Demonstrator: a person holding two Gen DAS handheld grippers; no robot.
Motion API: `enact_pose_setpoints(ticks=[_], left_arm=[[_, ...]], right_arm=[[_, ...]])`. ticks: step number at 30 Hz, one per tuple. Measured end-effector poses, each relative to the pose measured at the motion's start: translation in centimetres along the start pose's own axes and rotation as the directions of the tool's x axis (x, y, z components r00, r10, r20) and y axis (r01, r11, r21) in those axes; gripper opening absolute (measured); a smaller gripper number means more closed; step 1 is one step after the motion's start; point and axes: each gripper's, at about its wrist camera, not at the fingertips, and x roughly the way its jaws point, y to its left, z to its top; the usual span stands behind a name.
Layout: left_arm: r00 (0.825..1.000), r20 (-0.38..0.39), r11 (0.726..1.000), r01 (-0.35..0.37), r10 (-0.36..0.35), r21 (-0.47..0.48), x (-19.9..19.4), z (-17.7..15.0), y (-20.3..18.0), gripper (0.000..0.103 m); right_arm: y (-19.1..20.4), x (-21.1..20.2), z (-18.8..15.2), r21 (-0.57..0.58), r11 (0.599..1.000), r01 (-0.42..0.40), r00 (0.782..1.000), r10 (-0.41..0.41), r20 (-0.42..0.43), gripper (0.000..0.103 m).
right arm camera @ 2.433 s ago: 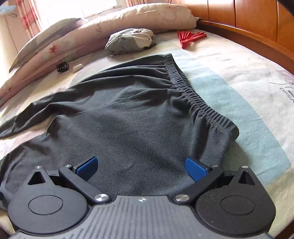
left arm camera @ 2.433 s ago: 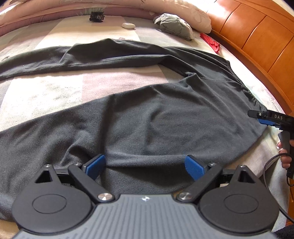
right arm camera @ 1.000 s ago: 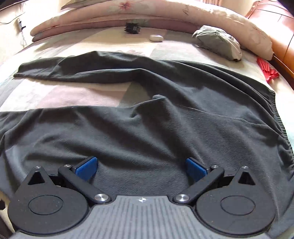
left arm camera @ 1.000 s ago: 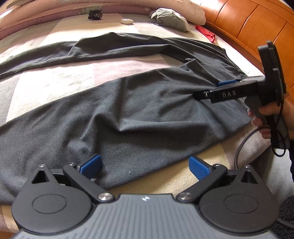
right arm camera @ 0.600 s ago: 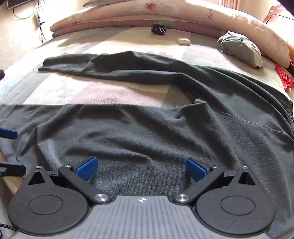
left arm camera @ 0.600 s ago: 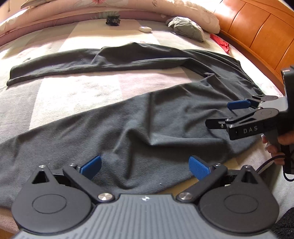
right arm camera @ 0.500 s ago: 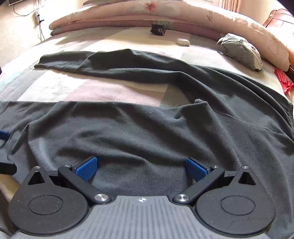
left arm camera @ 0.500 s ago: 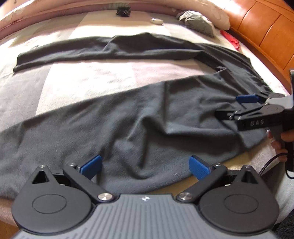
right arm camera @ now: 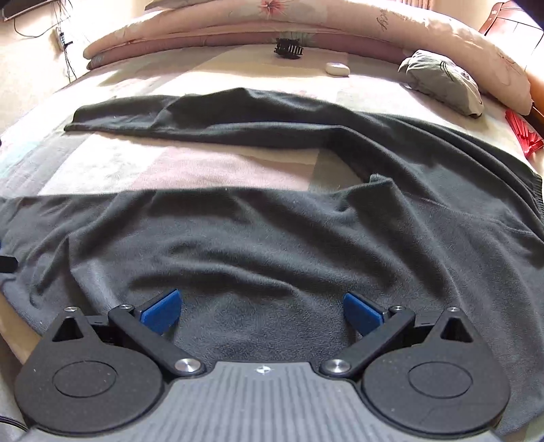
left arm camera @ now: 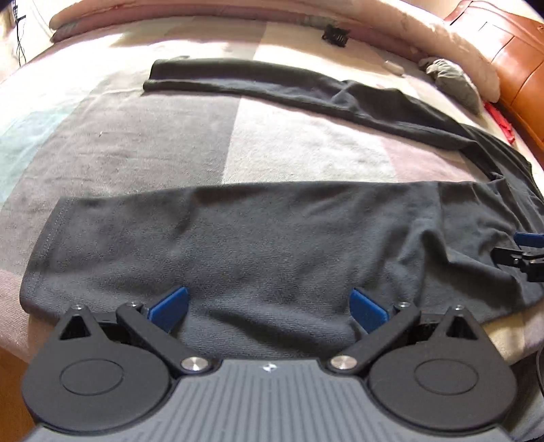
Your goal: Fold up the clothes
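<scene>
Dark sweatpants [left arm camera: 272, 244] are spread flat across the bed [left arm camera: 306, 149]. The left gripper [left arm camera: 268, 307] and right gripper [right arm camera: 261, 311] are held wide open above the near leg, nothing gripped.

Bare bed [left arm camera: 170, 136] lies open between the trouser legs [left arm camera: 272, 238]. At the far edge, a hair clip [right arm camera: 289, 47], white case [right arm camera: 337, 69] and bundled grey cloth [right arm camera: 442, 81] crowd the pillows [right arm camera: 238, 20].

One pair of dark trousers [right arm camera: 306, 238], two grippers, one grey bundle [right arm camera: 442, 80], one black hair clip [right arm camera: 289, 47], one white case [right arm camera: 337, 69].
</scene>
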Motion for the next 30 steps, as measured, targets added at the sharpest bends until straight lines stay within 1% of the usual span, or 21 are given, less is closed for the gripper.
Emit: enact_pose_setpoints(ticks=[3,7,9,14,18,20,23,25,27,30], left_arm=[[1.000,-0.015,1.000,0.006,-0.005,0.014,-0.4,0.0,0.1,0.101],[0.999,0.011,0.998,-0.034,0.034,-0.057,-0.2,1.2,2.0,0.101],[0.999,0.025,0.996,-0.033,0.035,-0.083,0.1,1.2,2.7,0.101],[0.999,0.016,0.999,-0.042,0.043,-0.034,-0.3,0.0,2.4,0.101],[1.000,-0.011,1.000,-0.019,0.019,-0.024,-0.9,0.2,2.9,0.101],[0.999,0.013,0.999,-0.040,0.041,-0.021,-0.9,0.8,3.4,0.100],[0.994,0.050,0.995,-0.101,0.101,0.001,-0.4,1.5,4.0,0.100],[0.994,0.024,0.994,-0.105,0.105,-0.006,0.5,1.4,4.7,0.101],[0.994,0.046,0.995,-0.103,0.103,-0.001,0.4,0.7,5.0,0.102],[0.992,0.043,0.993,-0.119,0.119,-0.006,-0.1,-0.1,5.4,0.102]], right_arm=[[0.0,0.0,-0.1,0.000,1.000,0.003,1.000,-0.003,0.011,0.103],[0.1,-0.1,-0.3,0.000,1.000,0.008,1.000,-0.008,0.027,0.103],[0.1,-0.1,-0.4,0.000,1.000,0.010,0.999,-0.010,0.034,0.103],[0.2,-0.1,-0.6,0.000,1.000,0.014,0.999,-0.014,0.046,0.103],[0.2,-0.1,-0.6,0.001,1.000,0.016,0.999,-0.016,0.046,0.103],[0.3,-0.1,-0.6,0.001,1.000,0.017,0.999,-0.017,0.047,0.103],[0.3,-0.2,-0.7,0.003,1.000,0.020,0.999,-0.020,0.050,0.103],[0.3,-0.2,-0.8,0.004,1.000,0.020,0.998,-0.020,0.052,0.103],[0.3,-0.1,-0.8,0.006,1.000,0.021,0.998,-0.022,0.053,0.103],[0.3,-0.1,-0.7,0.011,1.000,0.024,0.998,-0.025,0.054,0.103]])
